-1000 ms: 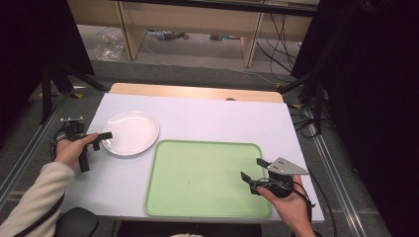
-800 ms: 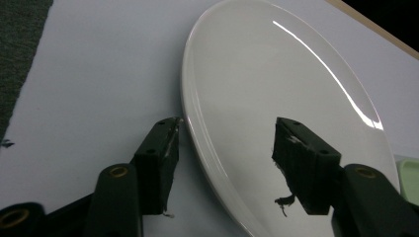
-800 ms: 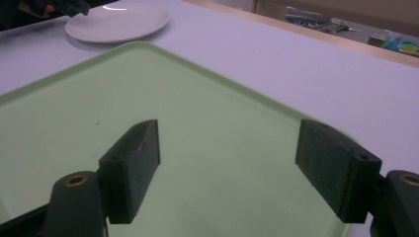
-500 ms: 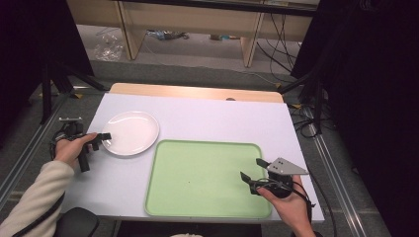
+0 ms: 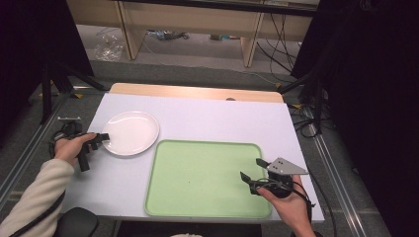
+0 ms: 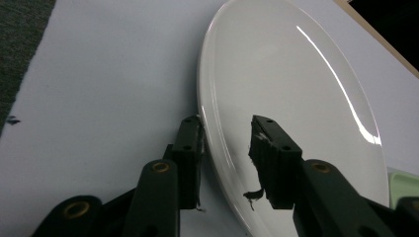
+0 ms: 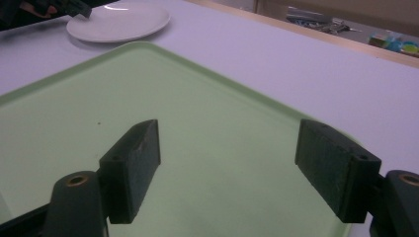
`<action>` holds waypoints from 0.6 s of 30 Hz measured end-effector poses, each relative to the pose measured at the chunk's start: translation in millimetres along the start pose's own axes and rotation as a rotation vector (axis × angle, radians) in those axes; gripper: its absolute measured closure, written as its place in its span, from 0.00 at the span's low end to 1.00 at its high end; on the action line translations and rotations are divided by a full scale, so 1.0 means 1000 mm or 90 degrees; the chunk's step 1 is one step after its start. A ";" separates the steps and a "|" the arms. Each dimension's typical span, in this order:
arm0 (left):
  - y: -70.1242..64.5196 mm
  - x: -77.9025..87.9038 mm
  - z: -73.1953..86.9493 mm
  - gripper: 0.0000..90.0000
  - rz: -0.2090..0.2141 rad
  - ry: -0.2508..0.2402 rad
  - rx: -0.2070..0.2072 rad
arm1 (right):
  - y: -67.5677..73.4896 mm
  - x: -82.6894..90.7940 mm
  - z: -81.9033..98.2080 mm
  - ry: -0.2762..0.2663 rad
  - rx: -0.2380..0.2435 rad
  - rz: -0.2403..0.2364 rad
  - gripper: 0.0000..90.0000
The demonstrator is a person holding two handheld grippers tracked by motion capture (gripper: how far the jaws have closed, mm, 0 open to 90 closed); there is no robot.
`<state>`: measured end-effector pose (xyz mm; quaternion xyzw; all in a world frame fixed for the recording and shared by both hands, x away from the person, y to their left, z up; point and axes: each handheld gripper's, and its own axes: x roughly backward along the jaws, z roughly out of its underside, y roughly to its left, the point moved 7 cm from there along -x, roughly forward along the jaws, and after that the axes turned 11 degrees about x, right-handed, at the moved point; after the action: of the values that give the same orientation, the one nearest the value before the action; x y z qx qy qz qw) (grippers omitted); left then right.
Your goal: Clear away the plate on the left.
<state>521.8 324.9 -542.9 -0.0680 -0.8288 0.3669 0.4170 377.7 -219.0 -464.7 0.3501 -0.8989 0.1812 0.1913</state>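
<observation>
A white plate (image 5: 131,132) lies on the table to the left of a light green tray (image 5: 197,177). My left gripper (image 5: 103,138) is at the plate's left rim. In the left gripper view the plate (image 6: 296,98) rim runs between the jaws of the left gripper (image 6: 225,143), one jaw outside the rim and the other over the dish, with a gap left, so it is open. My right gripper (image 5: 250,169) hovers wide open over the tray's right end; the right gripper (image 7: 230,143) has nothing between its jaws above the bare tray (image 7: 74,98).
The white tabletop (image 5: 222,118) ends in a wooden strip at the far edge (image 5: 197,92). Beyond it are floor, cables and wooden furniture legs. The plate (image 7: 121,22) shows far off in the right gripper view.
</observation>
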 end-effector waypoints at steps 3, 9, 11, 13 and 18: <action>0.001 0.000 0.000 0.78 -0.007 0.001 -0.002 | 0.000 0.000 0.000 0.000 -0.001 -0.001 0.29; 0.002 0.000 -0.001 0.81 -0.031 0.009 0.009 | 0.000 0.000 0.000 0.000 -0.001 -0.001 0.29; 0.002 0.000 -0.002 0.82 -0.034 0.011 0.007 | 0.001 -0.001 0.000 -0.005 -0.001 -0.004 0.29; 0.002 0.000 -0.002 0.83 -0.031 0.013 0.013 | 0.001 -0.001 0.000 -0.004 -0.001 -0.003 0.29; 0.002 -0.001 -0.003 0.86 0.009 0.011 0.051 | 0.002 0.000 0.000 0.005 -0.008 -0.008 0.29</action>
<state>524.2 327.5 -543.5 -0.0605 -0.8093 0.4022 0.4239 376.7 -217.9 -465.3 0.3542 -0.8969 0.1759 0.1980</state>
